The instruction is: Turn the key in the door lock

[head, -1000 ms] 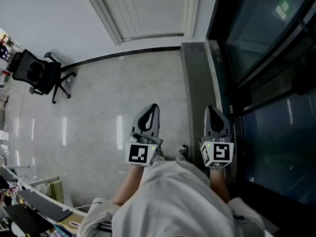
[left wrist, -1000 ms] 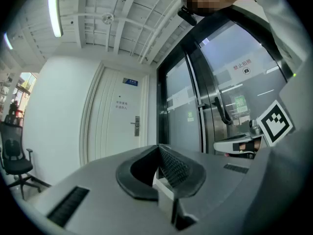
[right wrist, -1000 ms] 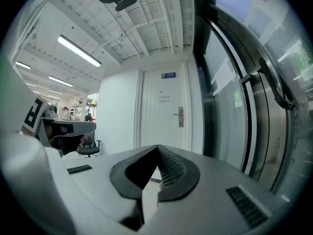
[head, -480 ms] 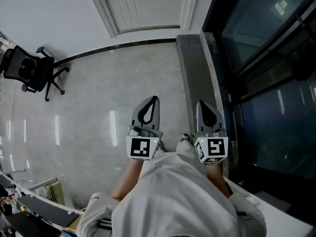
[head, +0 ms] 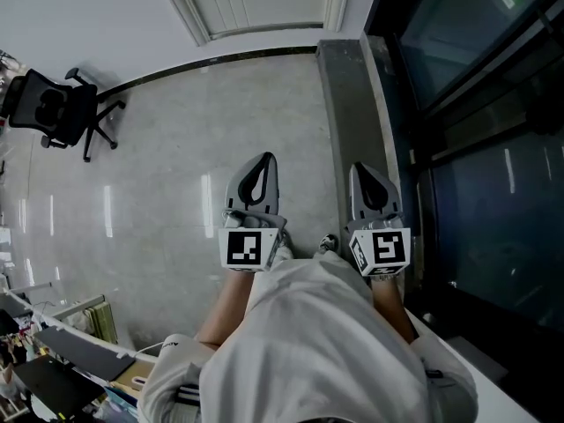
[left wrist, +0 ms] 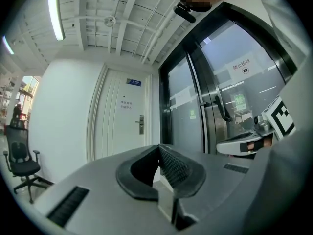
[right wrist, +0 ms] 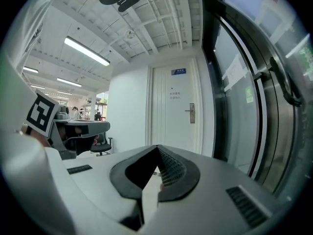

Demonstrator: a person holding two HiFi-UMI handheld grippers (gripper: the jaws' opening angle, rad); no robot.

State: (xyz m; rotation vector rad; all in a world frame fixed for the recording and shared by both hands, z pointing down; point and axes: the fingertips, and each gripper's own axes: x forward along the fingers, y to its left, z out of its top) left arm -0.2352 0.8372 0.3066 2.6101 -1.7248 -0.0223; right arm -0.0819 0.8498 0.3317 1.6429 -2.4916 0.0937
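The left gripper [left wrist: 159,148] and the right gripper [right wrist: 157,148] are carried level and side by side, pointed at the white door [right wrist: 171,121] — a travelling posture, it seems, as the door is well ahead. Both are closed on nothing, since nothing is yet needed between the jaws. The lock [right wrist: 191,112] is seen at the door's right edge — no key can be made out.

Open floor [head: 176,166] to door [head: 264,3], glass [head: 476,104] right
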